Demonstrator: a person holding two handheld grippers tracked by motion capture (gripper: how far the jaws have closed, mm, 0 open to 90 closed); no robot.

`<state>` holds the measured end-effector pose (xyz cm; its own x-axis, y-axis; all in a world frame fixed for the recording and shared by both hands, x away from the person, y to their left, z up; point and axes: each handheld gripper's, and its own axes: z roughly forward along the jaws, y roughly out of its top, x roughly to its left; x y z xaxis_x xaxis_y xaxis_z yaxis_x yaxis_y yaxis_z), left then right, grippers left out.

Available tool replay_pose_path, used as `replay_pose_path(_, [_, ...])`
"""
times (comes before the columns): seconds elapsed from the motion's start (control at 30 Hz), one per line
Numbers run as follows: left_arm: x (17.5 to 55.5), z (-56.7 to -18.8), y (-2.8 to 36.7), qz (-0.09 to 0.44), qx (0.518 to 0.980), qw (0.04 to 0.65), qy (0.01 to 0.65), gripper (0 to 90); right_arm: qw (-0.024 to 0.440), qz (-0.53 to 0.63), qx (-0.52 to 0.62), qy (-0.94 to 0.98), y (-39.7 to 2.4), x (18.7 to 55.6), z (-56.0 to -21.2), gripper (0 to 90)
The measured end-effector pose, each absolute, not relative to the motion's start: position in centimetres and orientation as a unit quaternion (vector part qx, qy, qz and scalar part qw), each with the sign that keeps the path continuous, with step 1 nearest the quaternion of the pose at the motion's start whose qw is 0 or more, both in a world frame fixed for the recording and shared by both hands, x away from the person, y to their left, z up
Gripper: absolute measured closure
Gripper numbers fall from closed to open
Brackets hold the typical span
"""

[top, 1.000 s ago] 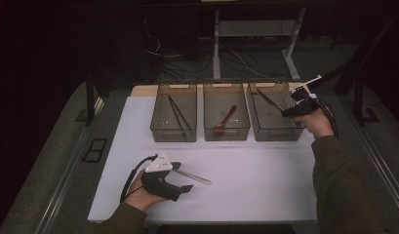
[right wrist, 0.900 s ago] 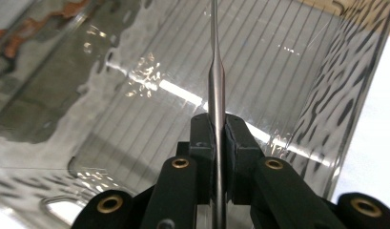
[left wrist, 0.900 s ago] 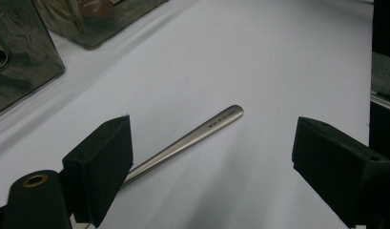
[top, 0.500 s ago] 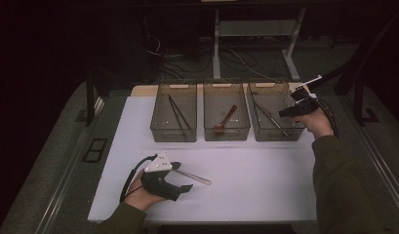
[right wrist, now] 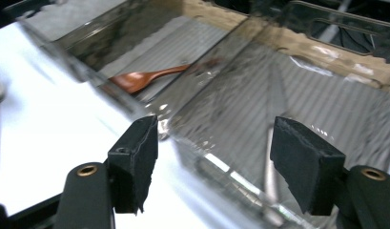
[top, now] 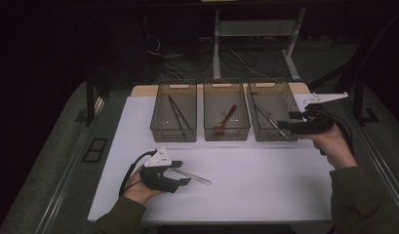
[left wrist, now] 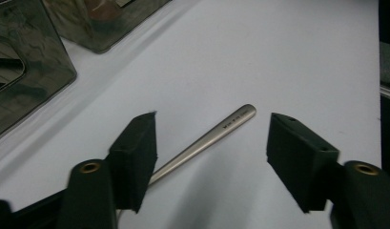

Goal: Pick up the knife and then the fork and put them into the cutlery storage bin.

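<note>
A metal utensil handle (top: 194, 177) (left wrist: 216, 136) lies on the white table (top: 265, 185) near its front left. My left gripper (top: 183, 173) (left wrist: 211, 152) rests low over it. Its jaws have just been closing, and they stand on either side of the handle without pressing it. My right gripper (top: 287, 121) (right wrist: 214, 157) hovers at the near right corner of the right clear bin (top: 272, 134) (right wrist: 326, 109). Its jaws have just been opening and nothing is between them. A metal utensil (top: 268, 119) lies inside that bin.
Three clear bins stand in a row at the back. The left bin (top: 173, 134) holds black chopsticks (top: 176, 114). The middle bin (top: 226, 132) holds a wooden spoon (top: 227, 117) (right wrist: 145, 78). Dark floor and cables lie beyond the table's far edge.
My right hand has drawn back from above the right bin toward the near side, down beside its right front corner. The left hand has stayed in place over the metal handle.
</note>
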<state>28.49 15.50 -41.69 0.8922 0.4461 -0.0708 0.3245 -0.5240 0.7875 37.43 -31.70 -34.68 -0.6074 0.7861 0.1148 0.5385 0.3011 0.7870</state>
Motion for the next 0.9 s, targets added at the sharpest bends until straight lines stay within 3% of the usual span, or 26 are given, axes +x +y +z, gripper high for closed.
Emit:
replay_pose_path(0.17, [29.6,-41.8,15.5,0.065,0.878,0.424,0.214,48.3,0.141,0.442,0.388,0.796,-31.1,34.3,-36.0,31.3])
replay_pose_path(0.47, [31.8,-41.9,15.0,0.054,0.892,0.406,0.19,60.2,0.108,0.451,0.352,0.813,-29.0,29.9,-39.5,29.7])
replay_pose_path(0.9, [32.6,-43.5,15.1,0.035,0.927,0.344,0.149,62.0,0.084,0.443,0.342,0.825,-28.6,27.3,-42.2,28.5])
